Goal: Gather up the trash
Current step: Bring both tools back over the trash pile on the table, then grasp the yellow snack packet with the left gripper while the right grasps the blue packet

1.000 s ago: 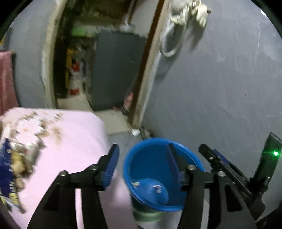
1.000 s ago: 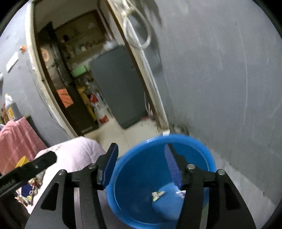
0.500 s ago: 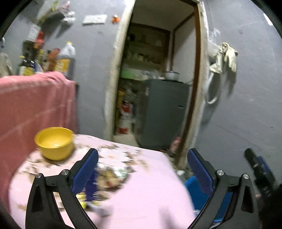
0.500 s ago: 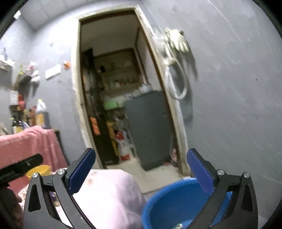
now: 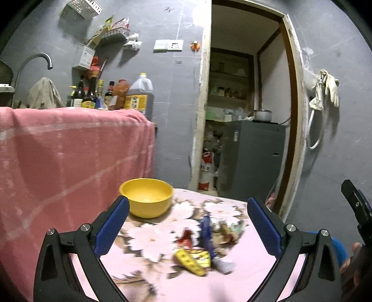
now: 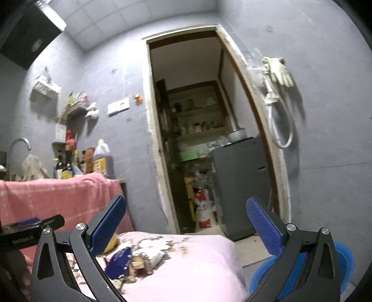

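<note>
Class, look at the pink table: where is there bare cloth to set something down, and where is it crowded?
Bare cloth lies along the near edge of the table, in front of the wrapper pile, and on the rounded right end beside the blue bin. The middle is crowded with wrappers, and the yellow bowl fills the far left corner by the pink towel.

grey tiled walls point(image 5: 172, 97) are enclosing the room, and a white panelled ceiling point(image 6: 121, 25) is carrying a bright strip light point(image 6: 52, 16). an open doorway point(image 5: 246, 111) with a pale worn frame is leading into a dim pantry, where shelves point(image 6: 197, 120) are holding jars and a grey cabinet point(image 5: 255, 158) is bearing a metal pot point(image 5: 262, 114). a pink cloth point(image 5: 69, 158) is draping the counter, bottles point(image 5: 93, 95) are crowding beside a curved tap point(image 5: 32, 64), and rubber gloves point(image 5: 329, 87) are hanging over a looped hose point(image 6: 282, 125).
</note>
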`<action>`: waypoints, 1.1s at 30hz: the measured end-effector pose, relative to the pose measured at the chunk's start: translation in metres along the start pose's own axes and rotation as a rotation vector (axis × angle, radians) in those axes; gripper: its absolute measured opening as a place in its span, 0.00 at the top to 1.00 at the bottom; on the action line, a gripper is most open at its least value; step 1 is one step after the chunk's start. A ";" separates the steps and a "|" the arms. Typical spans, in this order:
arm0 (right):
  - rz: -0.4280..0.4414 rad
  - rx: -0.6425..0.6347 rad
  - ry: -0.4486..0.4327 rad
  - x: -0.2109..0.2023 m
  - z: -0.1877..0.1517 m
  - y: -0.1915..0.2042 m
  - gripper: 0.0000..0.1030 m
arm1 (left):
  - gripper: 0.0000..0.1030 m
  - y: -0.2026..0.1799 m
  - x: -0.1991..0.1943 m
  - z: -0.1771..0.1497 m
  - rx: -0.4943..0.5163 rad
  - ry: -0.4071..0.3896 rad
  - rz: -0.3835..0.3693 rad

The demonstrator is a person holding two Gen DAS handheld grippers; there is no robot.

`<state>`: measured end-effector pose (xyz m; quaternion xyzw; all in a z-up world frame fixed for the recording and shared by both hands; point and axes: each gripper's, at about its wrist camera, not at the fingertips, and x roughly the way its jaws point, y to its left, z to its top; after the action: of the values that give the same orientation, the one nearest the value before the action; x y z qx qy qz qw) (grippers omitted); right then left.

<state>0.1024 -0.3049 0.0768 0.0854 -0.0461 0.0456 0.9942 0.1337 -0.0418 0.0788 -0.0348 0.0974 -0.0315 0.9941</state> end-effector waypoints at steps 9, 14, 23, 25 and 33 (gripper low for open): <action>0.052 -0.087 0.063 0.014 -0.010 0.035 0.00 | 0.04 0.036 0.003 -0.014 0.027 0.031 -0.005; 0.087 -0.141 0.133 0.027 -0.021 0.051 0.00 | 0.04 0.043 0.017 -0.026 0.053 0.125 -0.037; 0.112 -0.232 0.348 0.053 -0.049 0.069 0.00 | 0.04 0.052 0.051 -0.041 0.012 0.325 -0.045; 0.092 -0.253 0.413 0.061 -0.055 0.071 0.00 | 0.04 0.052 0.061 -0.045 0.001 0.377 -0.066; 0.147 -0.251 0.595 0.080 -0.077 0.071 0.01 | 0.08 0.050 0.083 -0.048 -0.069 0.487 -0.153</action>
<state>0.1811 -0.2156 0.0213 -0.0584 0.2352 0.1343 0.9609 0.2079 -0.0005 0.0118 -0.0674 0.3321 -0.1109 0.9343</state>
